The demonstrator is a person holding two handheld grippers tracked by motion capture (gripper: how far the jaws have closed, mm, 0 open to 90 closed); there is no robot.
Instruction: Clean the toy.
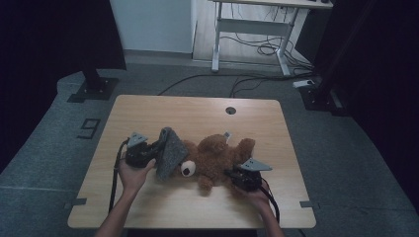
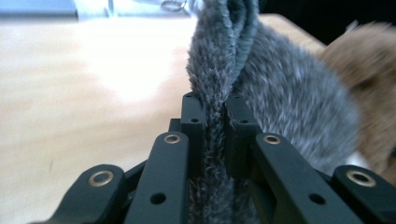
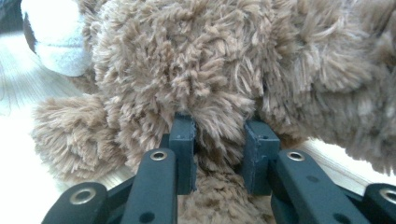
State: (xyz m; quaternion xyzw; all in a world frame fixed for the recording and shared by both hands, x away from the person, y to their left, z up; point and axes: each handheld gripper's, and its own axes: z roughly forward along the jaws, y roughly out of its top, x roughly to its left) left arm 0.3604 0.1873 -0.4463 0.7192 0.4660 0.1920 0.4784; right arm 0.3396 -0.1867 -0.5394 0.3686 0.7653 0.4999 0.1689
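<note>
We find the left tongs [image 1: 150, 154] at the left of the counter [image 1: 148, 111], clamped on a fold of the grey furry hat [image 1: 169, 152]; the left gripper view shows the grey pile pinched flat between both jaws, the rest of the hat [image 2: 280, 107] hanging beyond them toward the bear. In our judgement the hat is held by its edge so that its opening can be worked at the head. To the right, the brown teddy bear [image 1: 217, 157] lies on its back across the middle of the counter, its head touching the hat. At the right, the right tongs [image 1: 236, 176] are closed on a tuft of the bear's fur [image 3: 215, 116], low on the body, apparently to pin the toy steady. The bear thus lies between the two tongs, gripped at one side and hat-covered at the other.
</note>
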